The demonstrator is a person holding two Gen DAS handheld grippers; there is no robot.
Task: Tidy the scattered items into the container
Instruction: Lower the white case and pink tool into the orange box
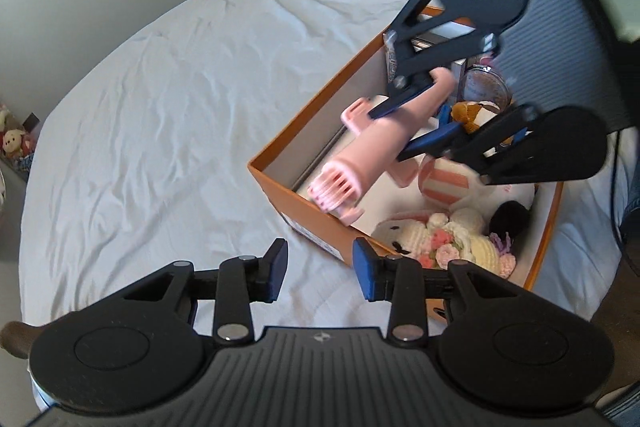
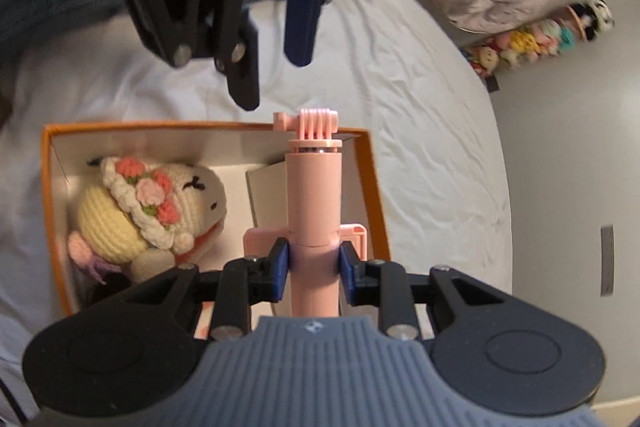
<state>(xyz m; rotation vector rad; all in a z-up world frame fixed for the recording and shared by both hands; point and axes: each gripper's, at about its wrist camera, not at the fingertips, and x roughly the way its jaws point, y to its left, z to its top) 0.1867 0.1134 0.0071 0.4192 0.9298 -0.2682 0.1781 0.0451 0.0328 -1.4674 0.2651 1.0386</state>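
Your right gripper point(image 2: 313, 263) clamped the pink selfie stick point(image 2: 314, 195) over the orange box point(image 2: 48, 187); your left gripper point(image 1: 320, 269) was open, empty. Releasing early risked the stick tipping over the rim onto the bed point(image 1: 180, 99).

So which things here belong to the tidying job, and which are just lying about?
Part of the job:
- pink selfie stick, held in the right gripper
- orange box
- crochet doll in the box

Just there:
- white bedsheet
- row of plush toys by the wall

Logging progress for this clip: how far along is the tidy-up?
Nearly finished. Done: the orange box already holds a crochet doll, a striped plush and a jar. In hand: the right gripper is shut on the pink selfie stick above the box. The left gripper is open. Left: release it; no loose items show on the white sheet.
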